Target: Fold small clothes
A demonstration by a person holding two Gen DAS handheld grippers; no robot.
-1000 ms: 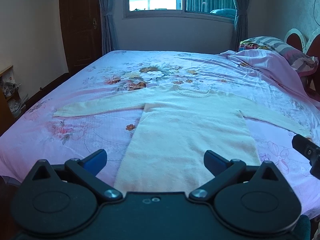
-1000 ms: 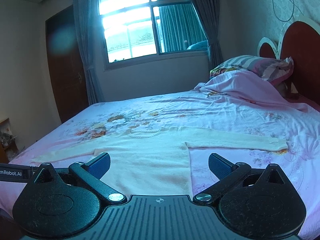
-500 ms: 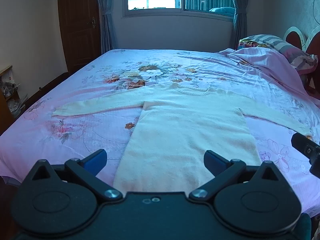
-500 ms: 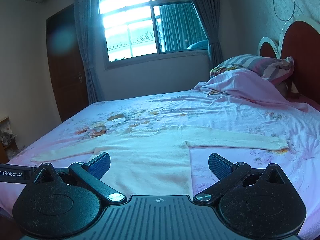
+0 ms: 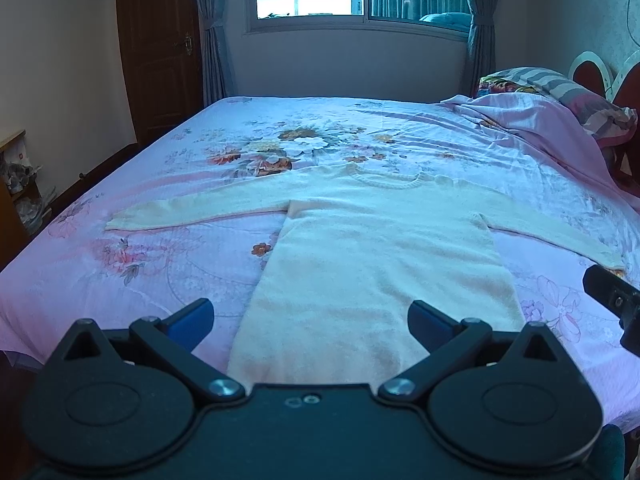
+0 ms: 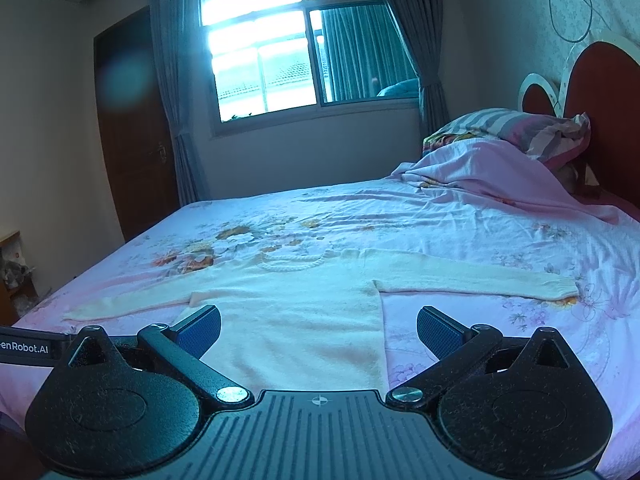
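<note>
On the bed [image 5: 168, 272], a sweater [image 5: 372, 264] is lying flat ahead of both grippers' spread, empty fingers [image 5: 188, 318], sleeves out, seemingly ready for folding.

Bright window [image 6: 308, 44], dark wood door [image 5: 160, 48]

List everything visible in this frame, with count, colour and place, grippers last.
Cream knit long-sleeved sweater: one, flat on the bed, sleeves spread sideways.
Pink floral bedsheet: one, covering the bed.
Crumpled pink blanket: one, at the head end.
Striped pillow: one, behind the blanket.
Red headboard: one, right wall.
Window: one, far wall, grey curtains either side.
Dark wooden door: one, far left.
Left gripper: black, blue pads, open, above the hem.
Right gripper: same, open.
</note>
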